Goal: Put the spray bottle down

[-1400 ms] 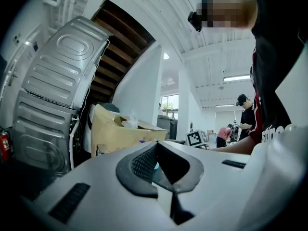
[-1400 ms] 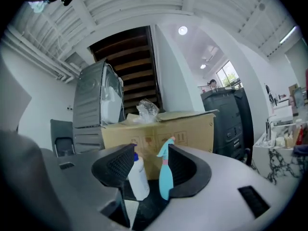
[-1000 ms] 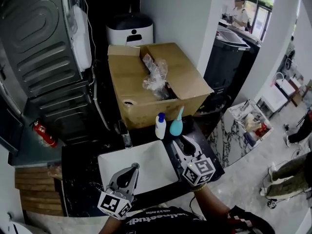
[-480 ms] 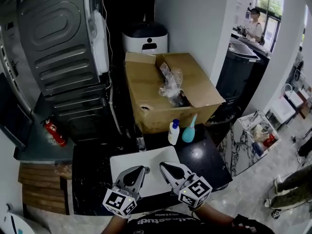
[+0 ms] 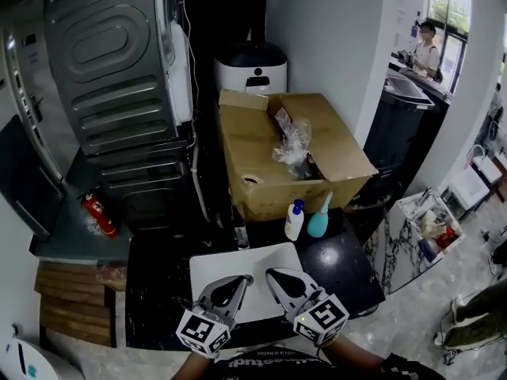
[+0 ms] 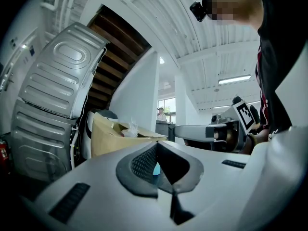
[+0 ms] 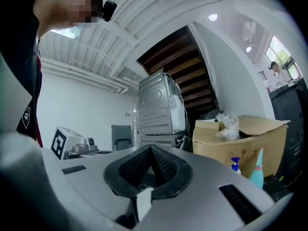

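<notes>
two grippers hung side by side over the near edge of the white sink [image 5: 210, 269], both well apart from the spray bottle. the left gripper [image 5: 240, 280] had its jaws pressed together on nothing. the right gripper [image 5: 274, 274] was likewise closed and empty, its tips just beside the left one's.

the teal spray bottle [image 5: 319, 222] stood upright near the far right corner of the black countertop [image 5: 337, 264], past the sink's far edge and free of both grippers. a white bottle with a blue top [image 5: 294, 222] stood just beside it on its left; whether the two touched could not be told. only the sink's white bowl lay between the grippers and the bottles.

an open cardboard box [image 5: 265, 176] rose right behind both bottles, with crumpled clear plastic [image 5: 293, 139] inside. behind the box sat a white round-topped unit [image 5: 252, 68]. a tall grey ribbed appliance [image 5: 111, 70] loomed off the countertop's far left corner, and a red fire extinguisher [image 5: 99, 214] lay low beside it. a person [image 5: 428, 47] stood far off at the upper right.
</notes>
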Available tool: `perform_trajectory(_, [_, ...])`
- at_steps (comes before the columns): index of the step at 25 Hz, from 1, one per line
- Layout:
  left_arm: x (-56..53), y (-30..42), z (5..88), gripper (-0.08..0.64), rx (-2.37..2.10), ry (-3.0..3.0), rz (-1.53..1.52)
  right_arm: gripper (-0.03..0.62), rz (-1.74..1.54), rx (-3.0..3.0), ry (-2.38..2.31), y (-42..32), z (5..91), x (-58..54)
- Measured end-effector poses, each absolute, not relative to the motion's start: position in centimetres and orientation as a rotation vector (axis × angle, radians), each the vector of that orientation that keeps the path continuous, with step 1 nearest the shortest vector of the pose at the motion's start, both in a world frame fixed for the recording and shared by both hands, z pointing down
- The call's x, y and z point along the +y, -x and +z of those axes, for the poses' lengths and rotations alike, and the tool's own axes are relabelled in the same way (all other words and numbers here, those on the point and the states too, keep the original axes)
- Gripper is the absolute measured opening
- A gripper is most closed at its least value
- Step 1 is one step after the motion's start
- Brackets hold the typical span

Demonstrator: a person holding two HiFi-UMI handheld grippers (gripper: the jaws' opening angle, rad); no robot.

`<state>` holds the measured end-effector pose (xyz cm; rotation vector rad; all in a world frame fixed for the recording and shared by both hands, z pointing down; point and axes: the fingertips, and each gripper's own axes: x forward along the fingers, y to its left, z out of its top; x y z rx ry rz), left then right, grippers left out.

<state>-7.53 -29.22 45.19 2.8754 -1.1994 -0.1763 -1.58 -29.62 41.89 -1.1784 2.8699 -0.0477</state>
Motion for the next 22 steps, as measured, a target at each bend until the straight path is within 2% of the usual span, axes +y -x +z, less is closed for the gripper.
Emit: perform_trajectory(22, [-28.7, 6.4, 45.5, 0.015, -1.156, -2.897, -0.172, 0.037, -0.019, 2.903, 1.204, 1.2, 42.4, -29.0])
